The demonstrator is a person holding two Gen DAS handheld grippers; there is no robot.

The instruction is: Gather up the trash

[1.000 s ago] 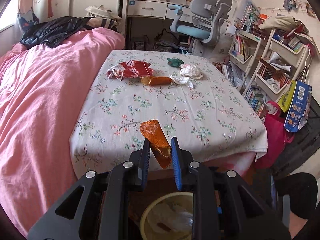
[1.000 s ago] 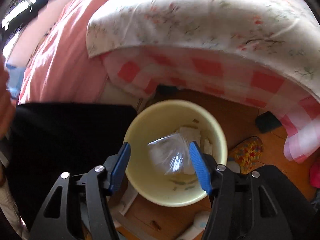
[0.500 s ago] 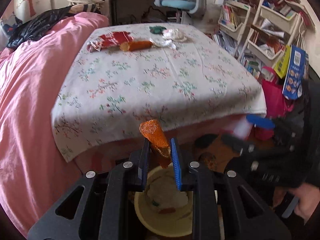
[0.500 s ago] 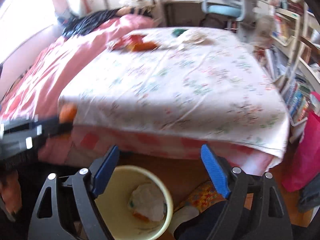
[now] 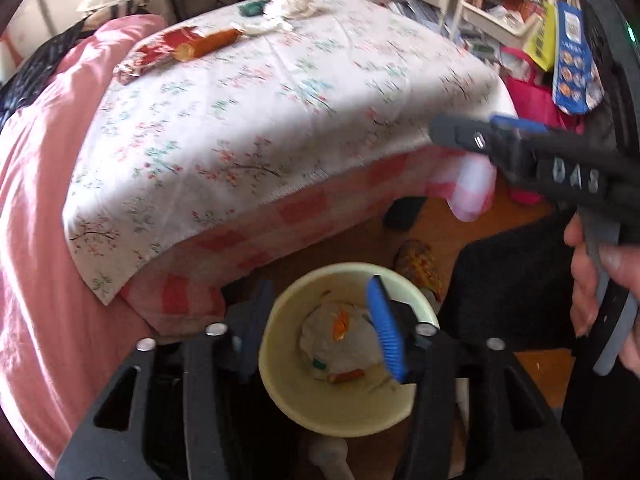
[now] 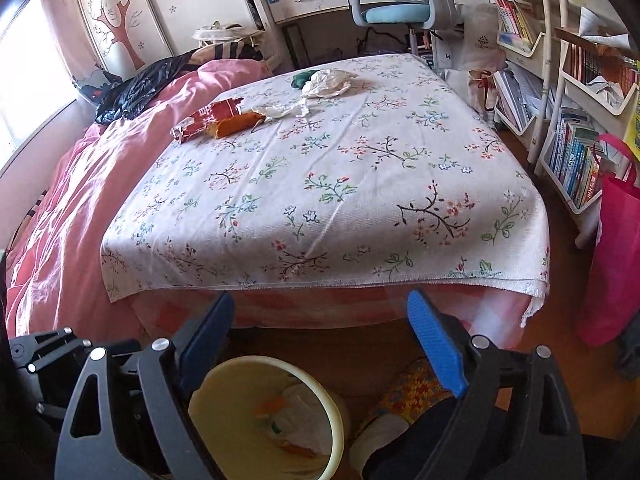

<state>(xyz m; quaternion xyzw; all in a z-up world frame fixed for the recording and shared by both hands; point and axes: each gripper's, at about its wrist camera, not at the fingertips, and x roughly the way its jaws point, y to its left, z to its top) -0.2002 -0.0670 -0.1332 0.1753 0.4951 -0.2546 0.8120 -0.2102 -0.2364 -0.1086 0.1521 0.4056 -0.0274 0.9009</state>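
Note:
My left gripper [image 5: 318, 330] is open and empty right above the pale yellow bin [image 5: 280, 396] on the floor. An orange wrapper [image 5: 341, 325] lies in the bin on crumpled plastic. My right gripper [image 6: 320, 344] is open and empty, above the bin [image 6: 336, 412] and facing the floral table [image 6: 360, 184]. At the table's far end lie a red wrapper [image 6: 208, 116], an orange wrapper [image 6: 236, 124], white crumpled paper [image 6: 328, 82] and a green piece [image 6: 302, 77]. The right gripper also shows in the left wrist view [image 5: 500, 132].
A pink bed [image 6: 64, 184] adjoins the table on the left. Bookshelves [image 6: 576, 120] and a pink bag [image 6: 612, 248] stand on the right. A desk chair [image 6: 396, 4] is behind the table. A patterned slipper [image 5: 416, 264] lies on the floor by the bin.
My left gripper opened and the orange wrapper it held now lies in the bin. My right gripper rose from over the bin to face the table.

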